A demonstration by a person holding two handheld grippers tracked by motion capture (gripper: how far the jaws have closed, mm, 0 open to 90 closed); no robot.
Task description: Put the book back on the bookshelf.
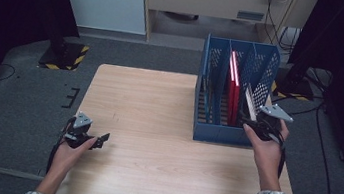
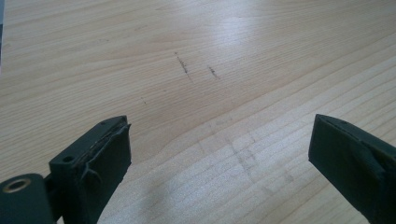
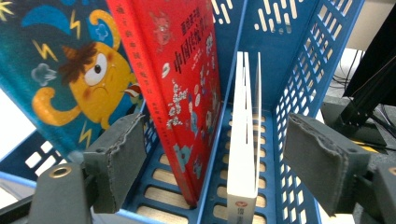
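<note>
A blue slotted file rack [image 1: 220,133] stands on the right side of the wooden table [image 1: 149,104]. Its middle slot holds a red book [image 1: 233,85] [image 3: 182,93], and a thin white book [image 1: 250,103] [image 3: 245,140] stands upright in the right slot. In the left slot leans a teal cartoon book [image 3: 70,70]. My right gripper [image 1: 257,122] [image 3: 212,135] hovers at the rack's front, open; its pads stand well clear on either side of the white book. Low over bare wood near the table's front left, my left gripper [image 1: 101,139] [image 2: 219,135] is open with nothing between its pads.
Faint pencil marks [image 2: 184,65] cross the wood ahead of the left gripper. On the floor, a stand base with yellow-black tape [image 1: 64,55] sits left of the table, and another stand [image 1: 295,83] with cables lies behind the rack.
</note>
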